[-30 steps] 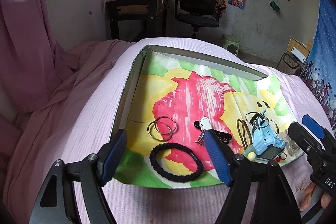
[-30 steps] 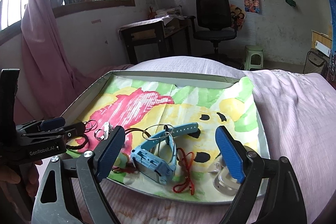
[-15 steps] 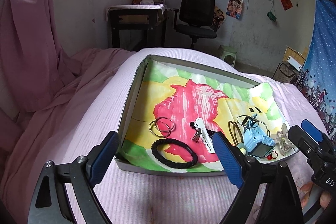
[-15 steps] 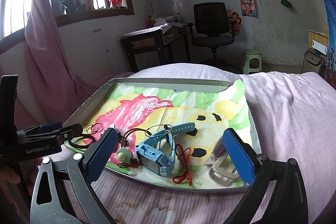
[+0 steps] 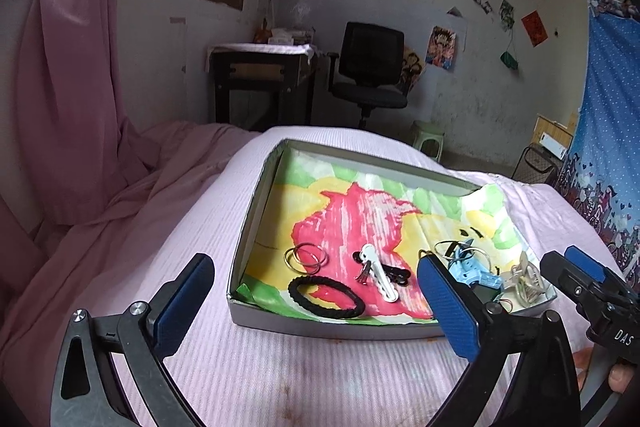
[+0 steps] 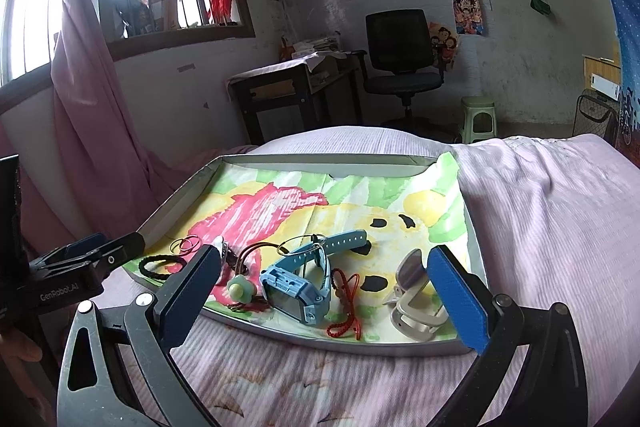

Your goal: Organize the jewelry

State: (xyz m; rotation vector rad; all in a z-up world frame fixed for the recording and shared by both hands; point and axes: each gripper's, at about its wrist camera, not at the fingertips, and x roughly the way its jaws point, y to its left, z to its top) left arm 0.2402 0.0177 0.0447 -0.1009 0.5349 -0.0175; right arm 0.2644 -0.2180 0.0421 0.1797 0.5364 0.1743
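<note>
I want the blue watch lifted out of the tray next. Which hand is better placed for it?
Probably the right. The right gripper faces the blue watch, which lies almost centred ahead of its open, empty jaws. The left gripper faces the black hair tie instead, with the watch off to its side.

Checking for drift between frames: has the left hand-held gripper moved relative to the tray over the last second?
Yes. The left hand-held gripper has backed away from the tray; its opening jaws, earlier over the tray floor, now sit short of the near rim, nothing between them.
</note>
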